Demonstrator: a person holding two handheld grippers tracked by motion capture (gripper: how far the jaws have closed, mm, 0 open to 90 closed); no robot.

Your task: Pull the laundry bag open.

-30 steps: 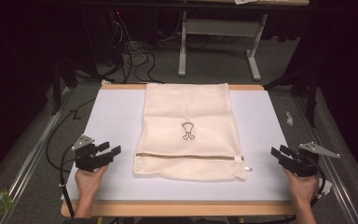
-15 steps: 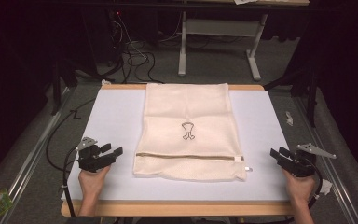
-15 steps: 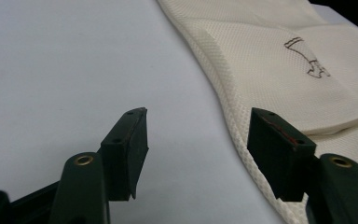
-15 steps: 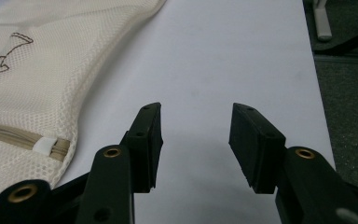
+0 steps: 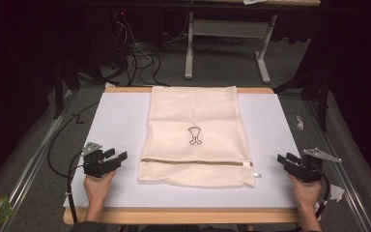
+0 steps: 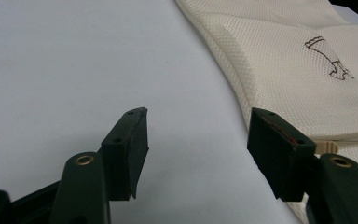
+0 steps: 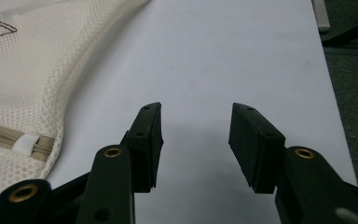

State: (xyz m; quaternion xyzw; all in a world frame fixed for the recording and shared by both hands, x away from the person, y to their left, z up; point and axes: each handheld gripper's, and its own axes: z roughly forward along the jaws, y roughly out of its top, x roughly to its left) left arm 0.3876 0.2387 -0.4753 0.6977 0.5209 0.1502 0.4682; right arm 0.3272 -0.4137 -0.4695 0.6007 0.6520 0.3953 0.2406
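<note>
Mesh bag (image 5: pixel 195 135) lies flat at centre of counter (image 5: pixel 116 121), zip (image 5: pixel 193 162) running across near front edge, zip pull (image 5: pixel 256 174) at right end.

Left hand-held gripper (image 5: pixel 117 157) just beside bag's left edge, jaws wide apart, nothing btwn. Right hand-held gripper (image 5: pixel 285 160) near zip end, apart from bag, jaws wide too, empty.

Risks (judgement):
- thin mesh flat on counter: pads may skid over it, or pinch both layers
- small zip pull: easy miss w/ wide jaws
- one-sided pull drags whole bag, bunches it
</note>
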